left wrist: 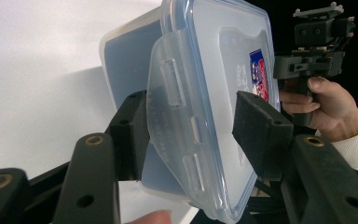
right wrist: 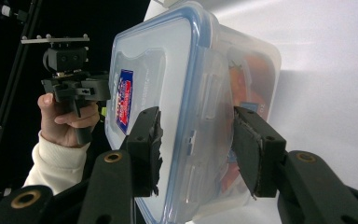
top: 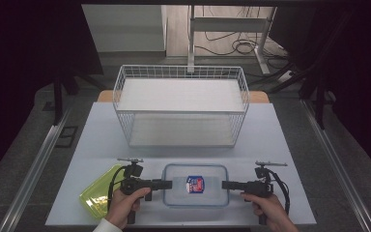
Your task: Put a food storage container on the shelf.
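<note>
**Container gripped at both ends, ready for lift**

Wire basket (top: 181, 104): stands beyond container, well apart. Clear lidded container (top: 195, 185): rests on table (top: 270, 135), just right of green plate (top: 96, 197). Left gripper (top: 170, 184) and right gripper (top: 224, 184): jaws straddle container's end latches, apparently clamped. Step judged: two-handed grasp. Next: raise both ends level, together, toward basket.
</note>
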Action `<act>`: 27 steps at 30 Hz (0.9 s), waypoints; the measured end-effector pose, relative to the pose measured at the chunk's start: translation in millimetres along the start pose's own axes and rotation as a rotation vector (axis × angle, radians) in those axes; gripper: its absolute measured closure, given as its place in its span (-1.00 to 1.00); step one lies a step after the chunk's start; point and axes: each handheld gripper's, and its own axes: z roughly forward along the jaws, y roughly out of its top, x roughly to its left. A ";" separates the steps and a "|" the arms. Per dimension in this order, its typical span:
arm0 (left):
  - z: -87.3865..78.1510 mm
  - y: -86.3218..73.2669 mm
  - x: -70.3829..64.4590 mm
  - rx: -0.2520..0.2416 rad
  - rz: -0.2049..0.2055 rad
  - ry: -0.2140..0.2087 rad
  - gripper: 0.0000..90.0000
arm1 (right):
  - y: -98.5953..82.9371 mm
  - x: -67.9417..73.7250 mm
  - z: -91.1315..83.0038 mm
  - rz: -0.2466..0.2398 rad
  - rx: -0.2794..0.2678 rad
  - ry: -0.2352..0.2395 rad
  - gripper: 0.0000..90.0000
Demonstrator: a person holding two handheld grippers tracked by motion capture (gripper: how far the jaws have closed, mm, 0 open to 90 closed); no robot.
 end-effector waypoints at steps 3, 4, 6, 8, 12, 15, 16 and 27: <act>-0.7 -0.1 -1.2 -0.003 0.000 0.003 0.05 | 0.0 -0.2 -0.5 0.006 0.000 0.004 0.21; -1.2 0.0 -1.1 -0.003 0.001 0.002 0.06 | -0.1 0.1 -1.0 0.010 0.000 0.007 0.22; -1.7 0.0 -1.2 -0.005 0.000 0.003 0.07 | -0.2 0.5 -1.1 0.010 0.000 0.008 0.22; -2.7 0.1 -1.9 -0.012 0.004 0.007 0.07 | -0.6 1.3 -1.3 0.005 -0.003 0.013 0.24; -4.3 0.4 -4.1 -0.016 0.011 0.014 0.08 | -0.7 3.9 -0.8 -0.002 -0.010 0.009 0.24; -5.3 0.7 -5.1 -0.019 0.016 0.019 0.09 | -0.1 5.7 -0.8 -0.010 -0.007 0.003 0.24; -5.6 0.8 -5.9 -0.023 0.020 0.019 0.09 | 0.1 6.8 -1.0 -0.015 -0.007 0.001 0.24; -8.8 1.0 -9.8 -0.025 0.028 0.025 0.09 | 2.4 13.7 -1.7 -0.044 -0.018 -0.014 0.24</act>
